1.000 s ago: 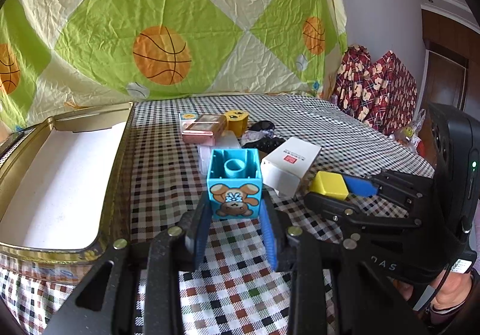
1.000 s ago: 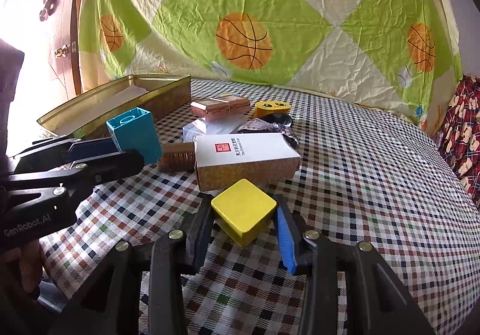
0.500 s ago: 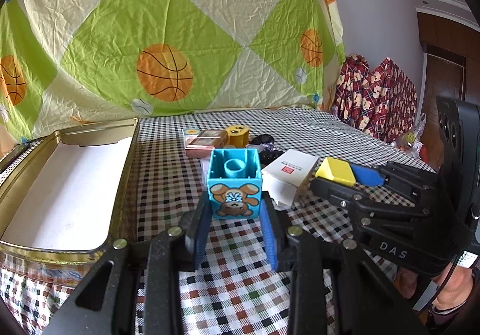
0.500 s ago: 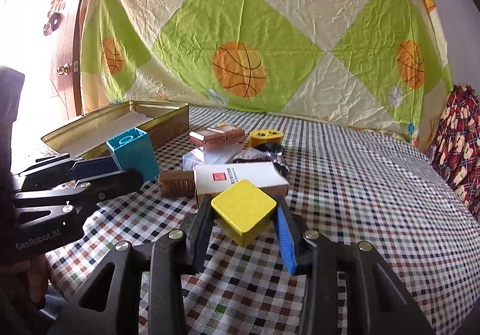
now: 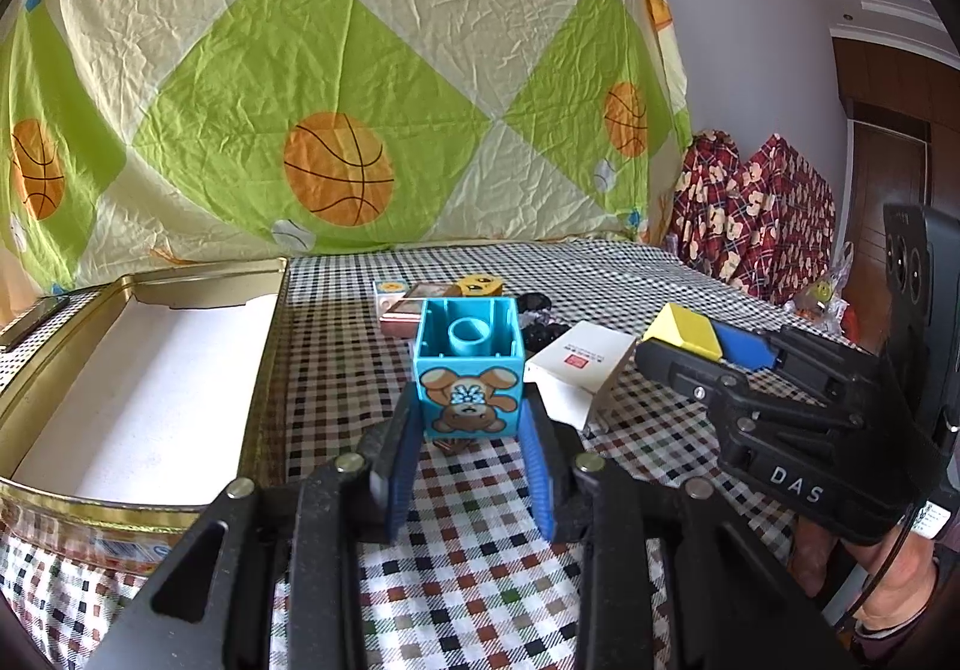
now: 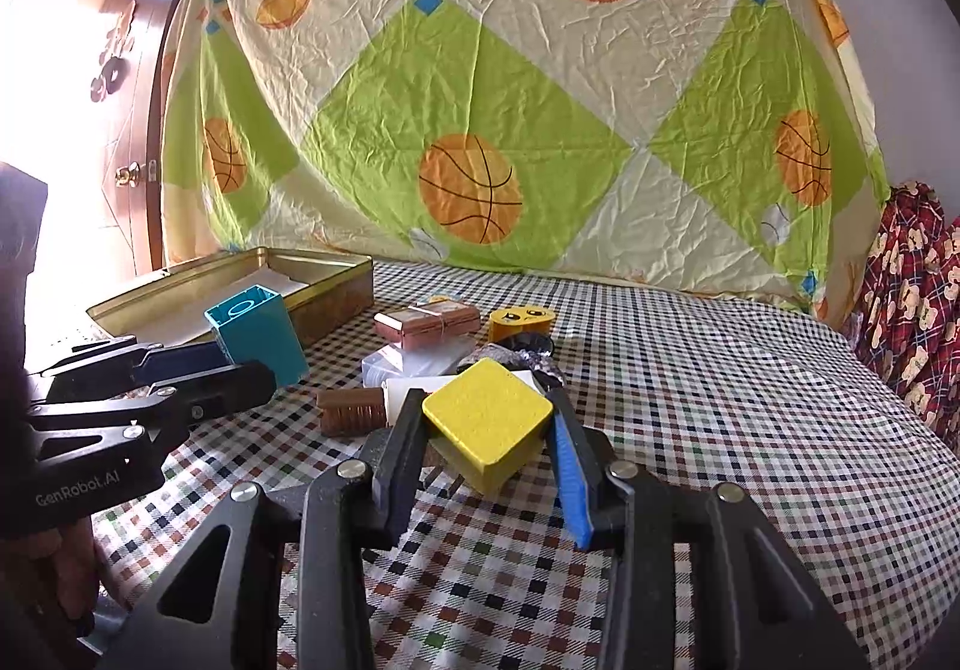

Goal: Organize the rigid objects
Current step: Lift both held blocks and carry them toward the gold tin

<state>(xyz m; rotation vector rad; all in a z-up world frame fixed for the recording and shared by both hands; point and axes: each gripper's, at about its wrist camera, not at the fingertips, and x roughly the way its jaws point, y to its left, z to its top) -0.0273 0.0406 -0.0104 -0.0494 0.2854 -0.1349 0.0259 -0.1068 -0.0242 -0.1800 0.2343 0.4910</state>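
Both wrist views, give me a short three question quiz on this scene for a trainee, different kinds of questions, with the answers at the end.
1. True or false: the left gripper holds a blue block printed with a cartoon animal.
2. Multiple choice: what does the right gripper hold? A) a white carton B) a yellow block C) a brown comb
3. Short answer: in the left wrist view, on which side of the blue block does the gold tin lie?

Key
1. True; its fingers press both sides of the block.
2. B, the yellow block.
3. To its left, lid off, with a white lining showing inside.
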